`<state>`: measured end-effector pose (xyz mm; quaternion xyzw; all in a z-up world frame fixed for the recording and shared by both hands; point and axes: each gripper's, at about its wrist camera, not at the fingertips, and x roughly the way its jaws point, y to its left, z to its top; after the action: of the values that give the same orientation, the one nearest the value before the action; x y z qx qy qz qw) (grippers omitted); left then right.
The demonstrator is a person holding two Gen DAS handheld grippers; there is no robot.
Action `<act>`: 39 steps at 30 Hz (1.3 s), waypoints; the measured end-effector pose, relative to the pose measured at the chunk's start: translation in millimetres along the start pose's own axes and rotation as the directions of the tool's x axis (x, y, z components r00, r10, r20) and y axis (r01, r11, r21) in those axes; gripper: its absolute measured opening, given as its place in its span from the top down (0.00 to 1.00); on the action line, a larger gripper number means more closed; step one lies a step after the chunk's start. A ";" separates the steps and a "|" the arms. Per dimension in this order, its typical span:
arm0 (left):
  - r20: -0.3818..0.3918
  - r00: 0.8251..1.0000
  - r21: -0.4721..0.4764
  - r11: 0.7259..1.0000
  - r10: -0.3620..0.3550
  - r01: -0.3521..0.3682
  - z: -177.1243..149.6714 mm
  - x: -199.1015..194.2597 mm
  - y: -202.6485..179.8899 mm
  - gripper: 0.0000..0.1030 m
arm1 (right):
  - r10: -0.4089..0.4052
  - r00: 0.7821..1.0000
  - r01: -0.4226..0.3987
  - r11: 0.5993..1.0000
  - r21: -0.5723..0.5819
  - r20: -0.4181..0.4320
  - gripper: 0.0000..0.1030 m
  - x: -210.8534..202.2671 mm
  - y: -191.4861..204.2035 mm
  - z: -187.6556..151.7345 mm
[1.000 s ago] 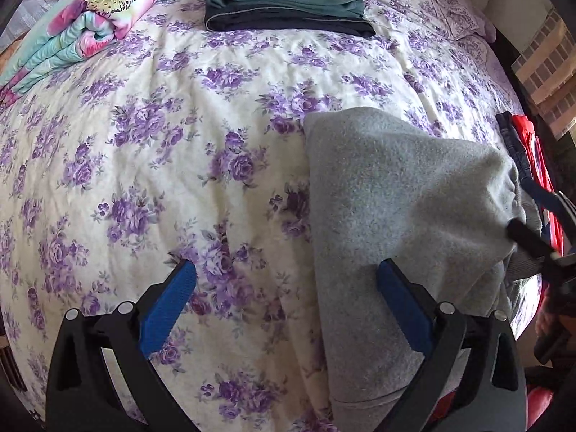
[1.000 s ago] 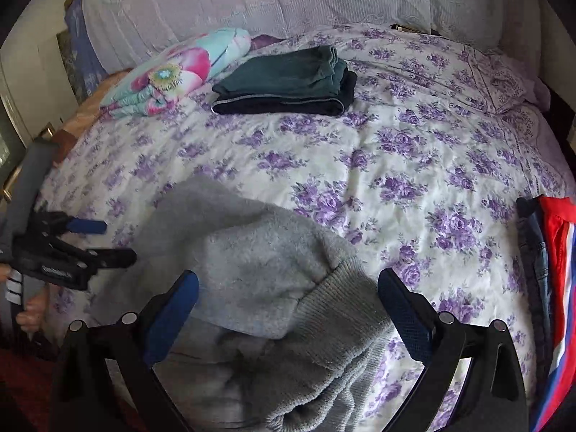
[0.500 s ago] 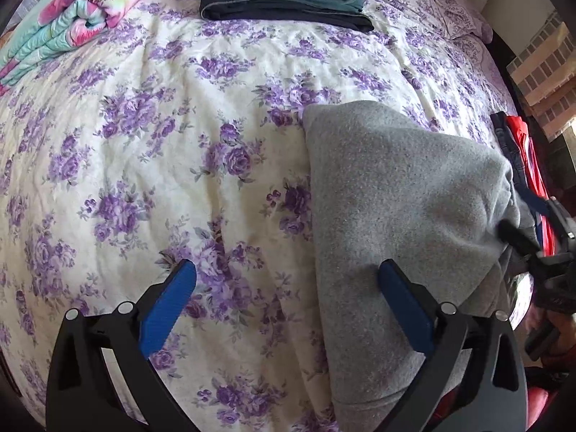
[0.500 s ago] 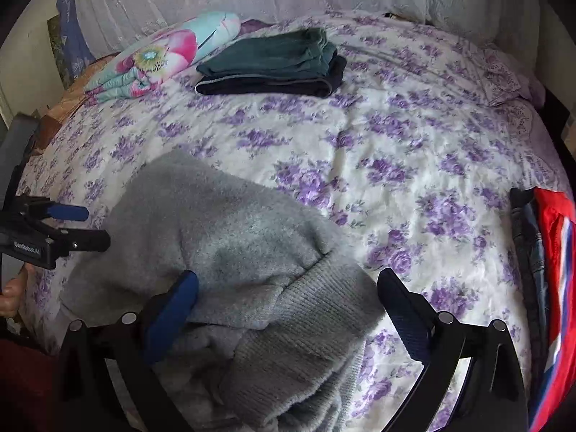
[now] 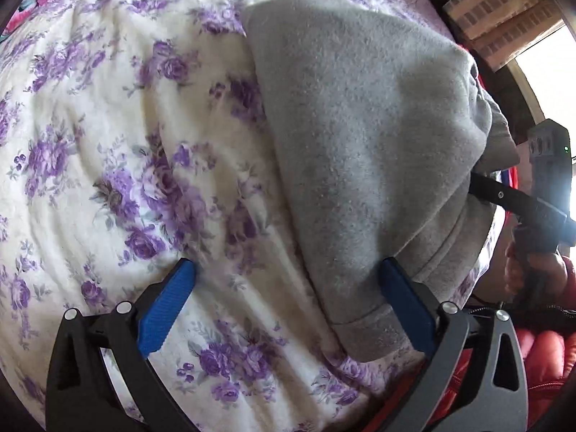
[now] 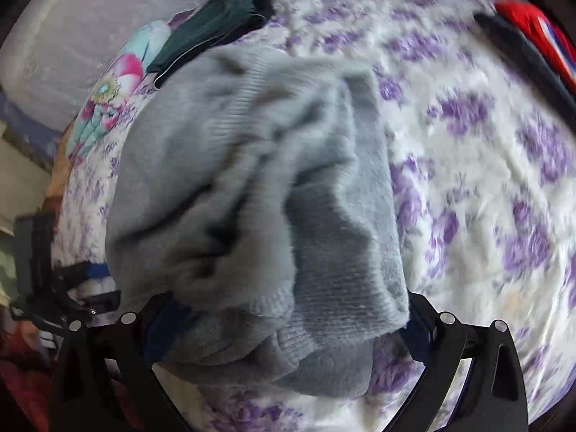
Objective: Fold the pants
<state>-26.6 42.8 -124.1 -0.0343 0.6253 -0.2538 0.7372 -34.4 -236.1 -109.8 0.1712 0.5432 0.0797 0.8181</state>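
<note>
The grey fleece pants (image 5: 360, 126) lie folded over on the floral bedspread (image 5: 108, 108), reaching its near edge. My left gripper (image 5: 286, 288) is open just above the bed; its right pad touches the pants' hem edge and its left pad is over bare bedspread. In the right wrist view the pants (image 6: 234, 180) are bunched with the ribbed waistband on top. They fill the space between the wide-apart fingers of my right gripper (image 6: 288, 320), which is open, and they hide its pads. The left gripper (image 6: 108, 284) shows blurred at the pants' far left.
Folded dark green clothes (image 6: 216, 25) and a flowered quilt roll (image 6: 118, 100) lie at the bed's far side. A red and dark garment (image 6: 532, 32) lies at the upper right. A hand (image 5: 514, 270) in a red sleeve holds the right gripper beyond the bed's edge.
Both grippers have dropped close to the pants. The right one has pushed in so that the bunched waistband now lies between its fingers; the left one has closed in on the hem.
</note>
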 end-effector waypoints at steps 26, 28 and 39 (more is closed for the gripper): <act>0.072 0.987 0.145 0.978 0.141 -0.150 7.7 17.7 -137.3 0.05 | 0.240 0.944 -0.314 0.866 -0.389 -0.227 1.00 79.8 96.6 116.6; 0.071 0.989 0.120 0.983 0.129 -0.137 6.2 10.9 -136.6 0.05 | 0.266 0.940 -0.332 0.857 -0.394 -0.212 1.00 74.8 94.5 114.0; 0.168 0.968 -0.078 0.981 0.186 -0.176 9.2 -47.2 -64.9 0.05 | 0.261 0.964 -0.207 0.836 -0.509 0.038 0.61 -43.7 75.4 53.6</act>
<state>-43.7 3.6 -55.5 -0.0220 0.5664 -0.1619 0.8078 1.5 -190.3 -25.6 0.0225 0.4347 0.3080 0.8460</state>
